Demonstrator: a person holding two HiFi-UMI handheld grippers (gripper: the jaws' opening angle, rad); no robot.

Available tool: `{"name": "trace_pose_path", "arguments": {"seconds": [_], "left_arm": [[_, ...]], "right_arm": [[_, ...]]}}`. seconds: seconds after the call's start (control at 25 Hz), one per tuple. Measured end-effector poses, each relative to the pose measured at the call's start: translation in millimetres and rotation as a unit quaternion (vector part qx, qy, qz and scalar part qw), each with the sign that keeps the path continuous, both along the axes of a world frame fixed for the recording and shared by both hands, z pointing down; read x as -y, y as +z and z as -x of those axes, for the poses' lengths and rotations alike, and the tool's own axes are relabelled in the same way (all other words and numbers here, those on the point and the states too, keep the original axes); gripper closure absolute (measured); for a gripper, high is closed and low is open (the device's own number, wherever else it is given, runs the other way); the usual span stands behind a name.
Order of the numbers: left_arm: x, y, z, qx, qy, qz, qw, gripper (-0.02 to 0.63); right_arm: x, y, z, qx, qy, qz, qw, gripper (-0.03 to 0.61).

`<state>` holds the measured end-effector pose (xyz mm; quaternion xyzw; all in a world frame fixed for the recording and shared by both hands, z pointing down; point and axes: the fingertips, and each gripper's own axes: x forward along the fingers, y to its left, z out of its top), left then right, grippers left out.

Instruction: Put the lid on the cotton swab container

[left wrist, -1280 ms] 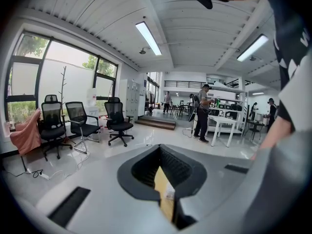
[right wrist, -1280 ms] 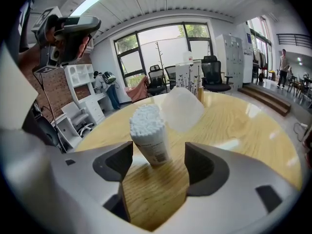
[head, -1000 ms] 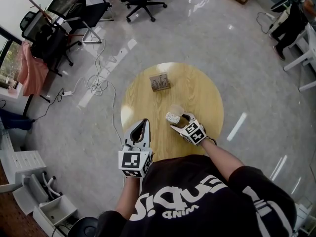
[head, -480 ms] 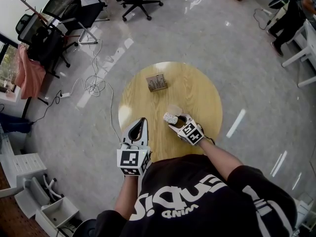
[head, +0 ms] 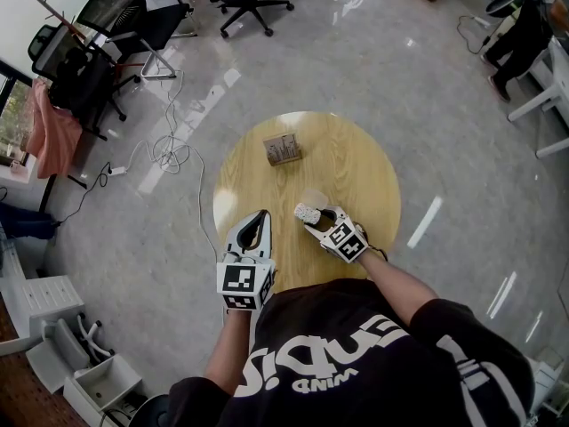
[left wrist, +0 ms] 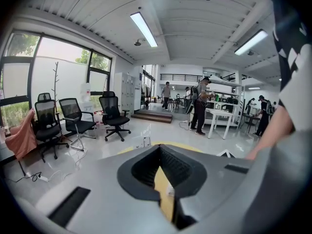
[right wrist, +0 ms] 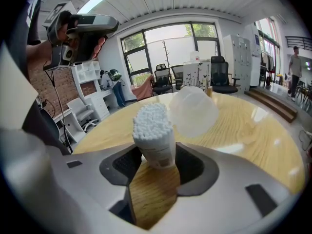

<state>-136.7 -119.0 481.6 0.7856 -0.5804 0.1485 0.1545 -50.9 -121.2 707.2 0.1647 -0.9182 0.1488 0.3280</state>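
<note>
The cotton swab container (right wrist: 153, 135), a small tube packed with white swabs, stands slightly tilted on the round wooden table (head: 360, 163). My right gripper (right wrist: 155, 162) has it between its jaws, which are closing, and both pads touch its sides. The clear plastic lid (right wrist: 193, 111) lies on the table just beyond the container. From the head view the container (head: 308, 213) and lid (head: 313, 197) sit at the right gripper (head: 315, 218) tips. My left gripper (head: 258, 221) hovers at the table's near left edge, shut and empty, with only a sliver of table showing between its jaws (left wrist: 163, 179).
A small cardboard box (head: 284, 149) sits toward the table's far side. Office chairs (head: 133, 20), cables (head: 173, 149) and a coat rack stand on the glossy floor to the left. People and white tables are at the far right (head: 533, 34).
The right jaws have narrowed around the swab container. The left gripper has shifted slightly right and nearer the table edge.
</note>
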Motion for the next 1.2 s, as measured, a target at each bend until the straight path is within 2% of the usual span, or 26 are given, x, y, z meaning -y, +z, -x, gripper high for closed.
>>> {"name": "trace_pose_path", "arguments": {"seconds": [0.2, 0.32, 0.48, 0.76, 1.04, 1.2], "left_arm": [[14, 23, -9, 0.0, 0.029, 0.016, 0.9994, 0.604], [25, 37, -17, -0.018, 0.051, 0.03, 0.9981, 0.604], [36, 63, -30, -0.041, 0.086, 0.053, 0.994, 0.604], [54, 103, -40, -0.059, 0.128, 0.085, 0.9863, 0.604], [76, 155, -42, -0.045, 0.141, 0.14, 0.979, 0.604], [80, 174, -49, -0.052, 0.159, 0.164, 0.9721, 0.604]], "right_arm": [[0, -1, 1, 0.0, 0.0, -0.004, 1.0, 0.368], [0, -1, 3, -0.002, -0.005, -0.009, 1.0, 0.371], [-1, 0, 2, -0.003, -0.013, -0.011, 1.0, 0.373], [-8, 3, -3, -0.007, -0.037, -0.021, 0.999, 0.374], [-9, -1, -3, -0.012, -0.043, -0.024, 0.999, 0.374], [-10, 1, -2, -0.014, -0.045, -0.026, 0.999, 0.376]]}}
